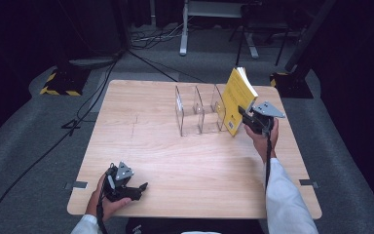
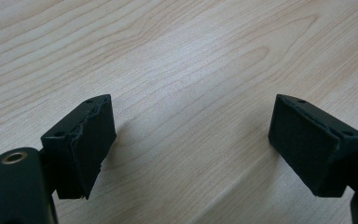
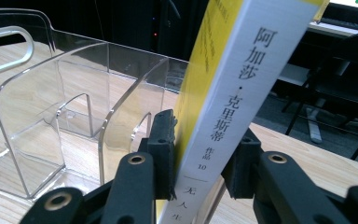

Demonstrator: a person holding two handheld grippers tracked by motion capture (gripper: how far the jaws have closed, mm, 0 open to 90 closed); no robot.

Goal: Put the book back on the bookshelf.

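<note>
A yellow book (image 1: 237, 100) with a white spine (image 3: 235, 102) stands tilted at the right end of a clear acrylic file rack (image 1: 199, 110). My right gripper (image 1: 247, 117) is shut on the book's lower spine; in the right gripper view both jaws press its covers (image 3: 199, 158), next to the rack's dividers (image 3: 74, 126). My left gripper (image 1: 137, 189) lies low at the table's near left corner, open. The left gripper view has its pads (image 2: 86, 142) wide apart over bare wood with nothing between them.
The wooden table (image 1: 175, 161) sits on grey carpet. Cables (image 1: 92, 92) run across the floor at the left and back. Stand bases (image 1: 61, 80) and a desk leg (image 1: 184, 29) stand beyond the far edge.
</note>
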